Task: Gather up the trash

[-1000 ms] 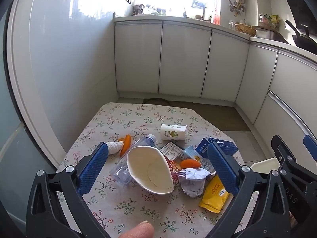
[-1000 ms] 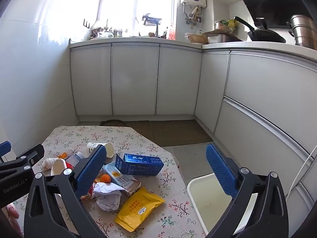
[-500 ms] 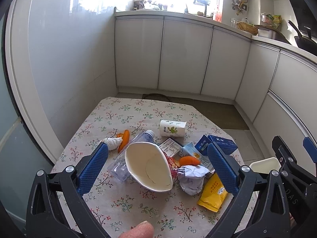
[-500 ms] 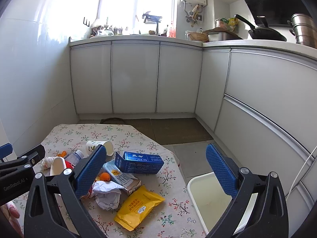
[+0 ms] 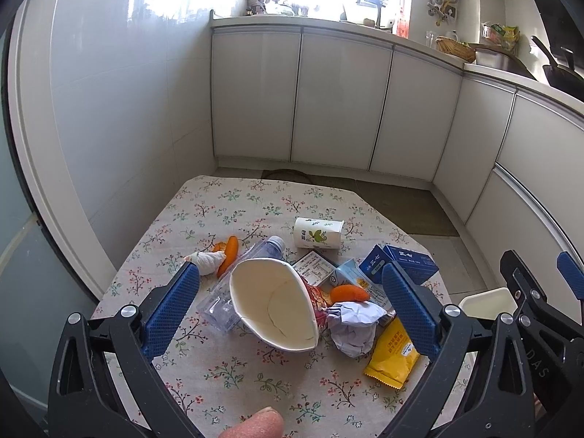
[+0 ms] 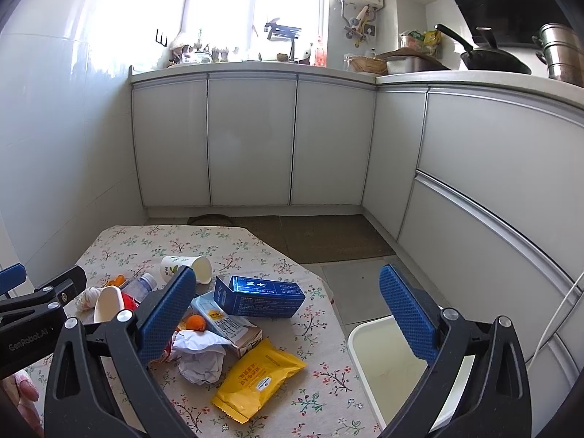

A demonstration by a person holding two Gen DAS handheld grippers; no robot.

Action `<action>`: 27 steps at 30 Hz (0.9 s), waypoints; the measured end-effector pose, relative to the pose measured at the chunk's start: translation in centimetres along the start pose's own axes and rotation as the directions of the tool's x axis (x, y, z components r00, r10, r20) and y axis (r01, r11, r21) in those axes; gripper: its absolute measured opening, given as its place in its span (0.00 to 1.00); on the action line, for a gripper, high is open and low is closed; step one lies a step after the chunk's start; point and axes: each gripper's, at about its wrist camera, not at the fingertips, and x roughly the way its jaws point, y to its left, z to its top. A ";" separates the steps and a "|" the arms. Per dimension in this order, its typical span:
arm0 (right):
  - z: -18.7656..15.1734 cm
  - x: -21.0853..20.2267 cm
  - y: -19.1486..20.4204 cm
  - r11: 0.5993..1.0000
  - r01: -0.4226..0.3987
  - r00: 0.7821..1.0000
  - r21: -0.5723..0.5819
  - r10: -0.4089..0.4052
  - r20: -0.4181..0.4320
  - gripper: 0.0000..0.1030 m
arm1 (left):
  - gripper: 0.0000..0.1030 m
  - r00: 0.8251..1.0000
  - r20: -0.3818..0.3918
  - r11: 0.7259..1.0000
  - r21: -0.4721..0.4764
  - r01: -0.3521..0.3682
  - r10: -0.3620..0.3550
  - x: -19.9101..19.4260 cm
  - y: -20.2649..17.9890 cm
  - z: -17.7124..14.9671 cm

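Left wrist view shows my left gripper [image 5: 290,310] wide apart, holding nothing, above the big paper cup [image 5: 272,310] in the trash pile on the flowery table [image 5: 233,372]. My right gripper [image 6: 286,315] is wide apart too, near the white bin [image 6: 392,361].

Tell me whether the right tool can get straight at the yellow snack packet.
Probably yes: the yellow snack packet lies flat at the pile's near edge with nothing on it, and the right tool is open above.
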 end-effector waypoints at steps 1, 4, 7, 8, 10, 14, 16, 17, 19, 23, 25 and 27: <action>0.0 0.0 0.0 1.000 -0.001 1.000 0.000 0.001 -0.001 0.95 | 0.93 1.000 -0.001 1.000 0.000 -0.001 0.001 0.0 0.0 0.0; 0.0 0.1 0.0 1.000 -0.001 1.000 -0.001 0.001 -0.003 0.95 | 0.93 1.000 -0.008 1.000 -0.002 0.000 0.000 0.2 0.0 0.0; 0.0 0.1 0.1 1.000 -0.001 1.000 -0.002 0.001 -0.004 0.95 | 0.93 1.000 -0.013 1.000 -0.004 0.000 0.000 0.3 0.0 0.0; 0.0 0.0 0.1 1.000 -0.002 1.000 -0.002 0.002 -0.004 0.95 | 0.93 1.000 -0.015 1.000 -0.005 0.000 0.000 0.3 0.1 0.0; 0.0 0.0 0.1 1.000 -0.003 1.000 -0.001 0.003 -0.004 0.95 | 0.93 1.000 -0.019 1.000 -0.006 0.001 -0.001 0.3 0.1 0.0; 0.1 0.1 0.1 1.000 -0.004 1.000 -0.001 0.004 -0.004 0.95 | 0.93 1.000 -0.024 1.000 -0.006 0.001 -0.001 0.4 0.2 0.0; 0.0 0.1 0.1 1.000 -0.004 1.000 -0.001 0.004 -0.004 0.95 | 0.93 1.000 -0.024 1.000 -0.007 0.001 -0.001 0.5 0.2 0.0; 0.0 0.1 0.1 1.000 -0.004 1.000 -0.002 0.004 -0.004 0.95 | 0.93 1.000 -0.025 1.000 -0.007 0.001 -0.001 0.5 0.2 0.1; 0.0 0.0 0.1 1.000 -0.003 1.000 -0.002 0.003 -0.004 0.95 | 0.93 1.000 -0.024 1.000 -0.007 0.000 0.000 0.5 0.2 0.0; 0.0 0.0 0.1 1.000 -0.004 1.000 -0.002 0.004 -0.005 0.95 | 0.93 1.000 -0.026 1.000 -0.006 0.000 0.000 0.5 0.2 0.0; 0.0 0.1 0.1 1.000 -0.005 1.000 -0.002 0.005 -0.006 0.95 | 0.93 1.000 -0.026 1.000 -0.006 0.000 0.000 0.5 0.2 0.0; 0.0 0.1 0.1 1.000 -0.004 1.000 -0.002 0.004 -0.005 0.95 | 0.93 1.000 -0.026 1.000 -0.007 0.000 0.000 0.5 0.2 0.0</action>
